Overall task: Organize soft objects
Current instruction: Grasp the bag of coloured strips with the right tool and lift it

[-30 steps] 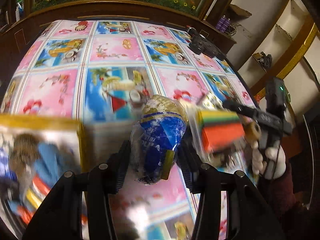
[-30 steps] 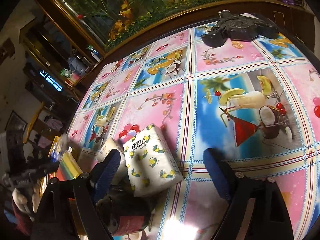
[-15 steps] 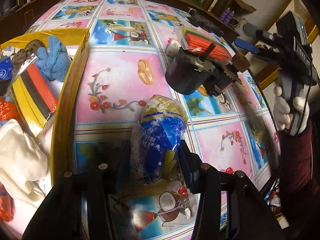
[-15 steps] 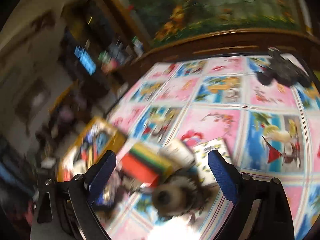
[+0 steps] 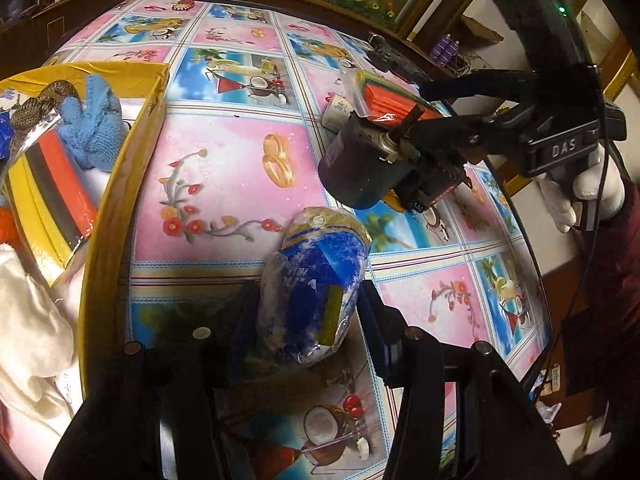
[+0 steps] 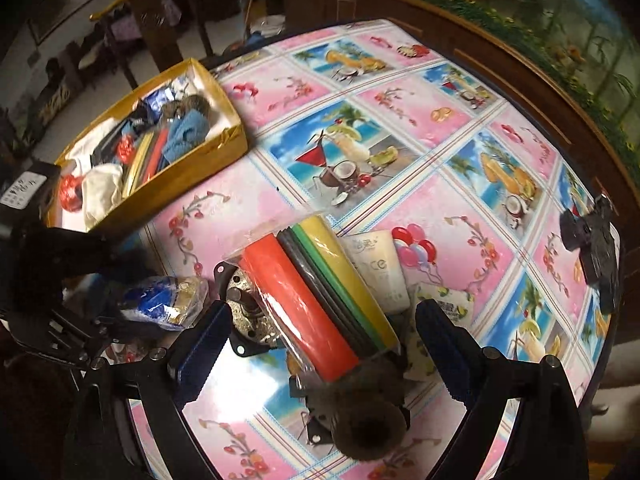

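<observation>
Left wrist view: left claw (image 5: 308, 316) clamped on blue-and-gold plastic-wrapped bundle (image 5: 316, 284), held above tabletop (image 5: 224, 168). Yellow box (image 5: 116, 200) just left, holding blue knit piece (image 5: 94, 128), striped cloth pack (image 5: 52, 188), white fabric (image 5: 28, 320). Right wrist view: right claw (image 6: 320, 340) spread apart, second striped cloth pack (image 6: 320, 296) between fingers, resting on dark motor-like object (image 6: 360, 412); contact with pads unclear.

We read "DAS" on right gripper (image 5: 436, 106) body; partial "CE" on white tube (image 6: 378, 270). Other print illegible.
</observation>
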{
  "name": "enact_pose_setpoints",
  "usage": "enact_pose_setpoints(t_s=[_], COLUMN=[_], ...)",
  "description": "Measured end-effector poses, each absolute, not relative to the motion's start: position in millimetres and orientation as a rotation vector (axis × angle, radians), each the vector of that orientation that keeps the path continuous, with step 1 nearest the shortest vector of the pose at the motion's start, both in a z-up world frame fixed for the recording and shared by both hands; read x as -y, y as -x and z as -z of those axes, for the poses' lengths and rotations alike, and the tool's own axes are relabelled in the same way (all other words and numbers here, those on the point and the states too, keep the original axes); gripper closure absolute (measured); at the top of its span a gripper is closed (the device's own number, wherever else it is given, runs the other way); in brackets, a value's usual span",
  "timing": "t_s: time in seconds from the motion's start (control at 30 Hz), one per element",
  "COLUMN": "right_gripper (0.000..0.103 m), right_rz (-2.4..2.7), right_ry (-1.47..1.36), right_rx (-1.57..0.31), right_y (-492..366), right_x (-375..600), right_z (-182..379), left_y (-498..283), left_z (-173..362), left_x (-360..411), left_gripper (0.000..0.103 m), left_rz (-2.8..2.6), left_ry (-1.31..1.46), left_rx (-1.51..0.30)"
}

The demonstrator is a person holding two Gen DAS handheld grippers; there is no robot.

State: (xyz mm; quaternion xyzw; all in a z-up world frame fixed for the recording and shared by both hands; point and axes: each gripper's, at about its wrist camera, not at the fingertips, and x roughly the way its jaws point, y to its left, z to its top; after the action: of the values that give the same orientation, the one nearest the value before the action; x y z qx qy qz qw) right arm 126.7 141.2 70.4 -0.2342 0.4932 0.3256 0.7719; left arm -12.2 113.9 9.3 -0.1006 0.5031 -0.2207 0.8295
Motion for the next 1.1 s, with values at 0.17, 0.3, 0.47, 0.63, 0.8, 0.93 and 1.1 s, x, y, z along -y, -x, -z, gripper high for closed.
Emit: enact_pose_setpoints(t_s=[0.17,0.3,0.47,0.63,0.8,0.93,1.1], right_gripper=[0.014,0.025,0.051,0.053,0.053,0.026,0.008], right_rz=[-0.744,-0.762,-0.799,-0.778,-0.761,-0.786,-0.679], right_ry=[0.51,0.5,0.463,0.463,0.459,0.33,0.159], right_rx=[-1.114,-1.118,-1.13,-1.118,-1.114,-1.113,-1.216], right_y=[-140,-141,-135,-129,-124,-132,-169], right_x=[-155,-155,-149,-147,-142,-133,-138], right_z=[-54,-50,-53,-56,-62,-91,-97], left_y=[9,9,9,5,2,-2,-3], left_z=[-10,-11,-11,-11,-10,-9,-8], left_x=[-110,-106,-107,-101,-101,-100,-92], left_gripper=[0.052,0.051,0.049,0.038,0.038,0.038,0.038], left_rz=[0.476,0.468,0.466,0.444,0.431,0.437,0.453], left_ry=[0.187,0.146,0.138,0.123,0.121,0.147,0.159], left_rx=[-1.055,-1.051,-1.056,-1.044,-1.037,-1.013,-0.979])
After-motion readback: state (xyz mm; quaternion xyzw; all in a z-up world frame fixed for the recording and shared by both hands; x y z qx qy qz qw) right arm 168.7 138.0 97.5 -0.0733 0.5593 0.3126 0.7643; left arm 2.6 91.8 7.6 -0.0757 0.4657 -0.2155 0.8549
